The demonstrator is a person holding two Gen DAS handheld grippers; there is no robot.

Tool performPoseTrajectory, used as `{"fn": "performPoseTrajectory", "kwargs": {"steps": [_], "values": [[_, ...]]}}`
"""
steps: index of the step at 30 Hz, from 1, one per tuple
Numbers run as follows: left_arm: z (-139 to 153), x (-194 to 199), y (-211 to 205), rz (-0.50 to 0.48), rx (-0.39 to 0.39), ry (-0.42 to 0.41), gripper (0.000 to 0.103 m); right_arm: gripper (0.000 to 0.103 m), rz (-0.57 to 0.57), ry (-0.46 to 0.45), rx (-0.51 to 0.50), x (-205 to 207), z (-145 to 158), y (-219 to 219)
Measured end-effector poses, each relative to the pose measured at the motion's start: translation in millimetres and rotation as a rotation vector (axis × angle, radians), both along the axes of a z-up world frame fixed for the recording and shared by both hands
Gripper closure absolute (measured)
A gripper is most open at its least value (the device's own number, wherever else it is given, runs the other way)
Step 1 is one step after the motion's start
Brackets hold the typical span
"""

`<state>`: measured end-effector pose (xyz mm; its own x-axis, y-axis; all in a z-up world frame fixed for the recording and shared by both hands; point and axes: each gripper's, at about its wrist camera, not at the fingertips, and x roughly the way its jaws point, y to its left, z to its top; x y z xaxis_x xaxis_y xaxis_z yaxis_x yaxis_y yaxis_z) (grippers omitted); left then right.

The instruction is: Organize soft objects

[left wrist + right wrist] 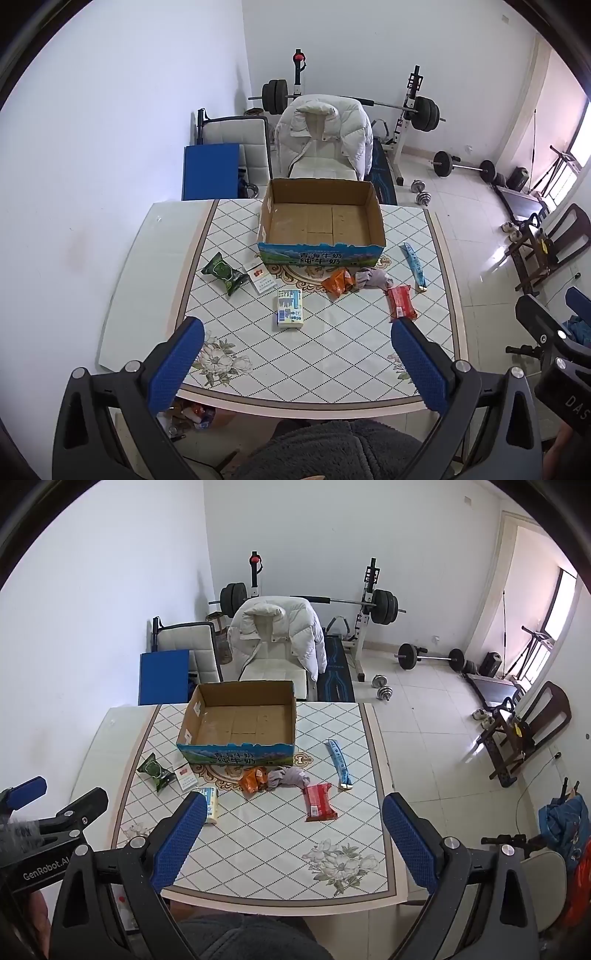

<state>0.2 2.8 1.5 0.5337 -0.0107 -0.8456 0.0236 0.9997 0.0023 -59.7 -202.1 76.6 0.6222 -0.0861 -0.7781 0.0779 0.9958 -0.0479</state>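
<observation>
An open cardboard box [321,221] [240,720] stands empty at the far side of the table. In front of it lie a green pack [223,273] [155,771], a white-red carton [260,278] [184,775], a white-blue tissue pack [290,308] [210,801], an orange packet [338,282] [253,780], a grey cloth [373,278] [290,777], a red pack [400,302] [319,801] and a blue tube [413,264] [339,762]. My left gripper [297,365] and right gripper [293,845] are open and empty, above the table's near edge.
The tiled table [332,354] [266,849] has a glass side leaf [147,280]. Behind it stands a chair with a white jacket [325,136] [277,635], a blue board [210,171] and a barbell rack [413,107]. Weights lie on the floor at the right.
</observation>
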Motion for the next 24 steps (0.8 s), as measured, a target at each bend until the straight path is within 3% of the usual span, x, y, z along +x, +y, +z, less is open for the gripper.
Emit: {"fn": "performPoseTrajectory", "kwargs": {"steps": [24], "values": [[-2, 2, -5, -0.017, -0.001, 0.005, 0.0, 0.005, -0.008, 0.013, 0.007, 9, -8, -2]]}}
